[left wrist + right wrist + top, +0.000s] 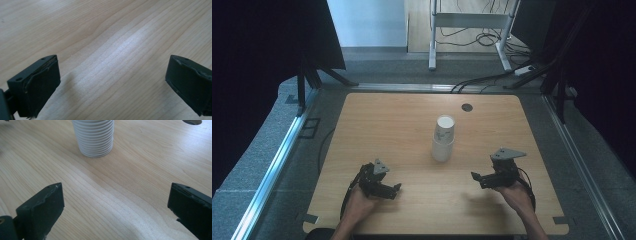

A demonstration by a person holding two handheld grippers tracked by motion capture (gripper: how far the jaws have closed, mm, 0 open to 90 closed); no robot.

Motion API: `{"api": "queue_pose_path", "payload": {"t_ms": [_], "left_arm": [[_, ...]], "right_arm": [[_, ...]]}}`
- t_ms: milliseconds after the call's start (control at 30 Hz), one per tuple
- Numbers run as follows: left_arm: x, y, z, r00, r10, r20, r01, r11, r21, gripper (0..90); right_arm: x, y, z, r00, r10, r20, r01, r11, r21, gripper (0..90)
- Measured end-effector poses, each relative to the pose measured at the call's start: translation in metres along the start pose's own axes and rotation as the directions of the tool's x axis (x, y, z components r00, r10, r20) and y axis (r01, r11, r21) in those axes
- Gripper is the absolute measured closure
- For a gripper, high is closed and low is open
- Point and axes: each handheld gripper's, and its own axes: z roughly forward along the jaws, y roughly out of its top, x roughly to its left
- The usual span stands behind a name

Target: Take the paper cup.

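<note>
Wooden table (412,120) on grey carpet (257,150), black curtains (262,40) flanking.

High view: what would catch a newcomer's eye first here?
A stack of white paper cups stands upright mid-table, leaning slightly. The left gripper and right gripper sit near the front edge on either side, both open and apart from it. A round hole marks the table's far side.

Ribbed white paper cups (443,138), matt wood table (387,130)
</note>
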Motion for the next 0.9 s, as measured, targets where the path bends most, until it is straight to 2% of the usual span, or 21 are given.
{"api": "queue_pose_path", "payload": {"t_ms": [67, 200, 333, 467, 700, 900], "left_arm": [[0.0, 0.001, -0.001, 1.0, -0.003, 0.009, 0.003, 1.0, -0.006, 0.0], [0.0, 0.001, -0.002, 0.9999, 0.004, 0.011, -0.004, 1.0, -0.009, 0.0], [0.0, 0.001, -0.003, 0.9999, 0.008, 0.013, -0.008, 1.0, -0.004, 0.0], [0.001, 0.001, -0.001, 0.9999, 0.012, 0.0, -0.012, 0.9999, 0.009, 0.0], [0.002, 0.001, -0.001, 1.0, 0.005, -0.007, -0.005, 1.0, 0.003, 0.0], [0.002, 0.001, -0.002, 0.9999, 0.008, -0.014, -0.008, 1.0, 0.006, 0.0]], "right_arm": [[0.001, 0.004, 0.001, 0.9997, -0.005, -0.023, 0.004, 1.0, -0.002, 0.0], [-0.001, 0.015, 0.003, 0.9995, -0.024, -0.023, 0.024, 1.0, -0.001, 0.0], [-0.005, 0.022, 0.004, 0.9995, -0.003, -0.03, 0.003, 1.0, -0.009, 0.0], [-0.01, 0.033, 0.004, 0.9997, 0.004, -0.026, -0.004, 1.0, -0.018, 0.0], [-0.012, 0.045, 0.005, 0.9993, 0.003, -0.036, -0.004, 1.0, -0.024, 0.0], [-0.011, 0.058, 0.007, 0.9989, -0.02, -0.044, 0.018, 1.0, -0.026, 0.0]]}}
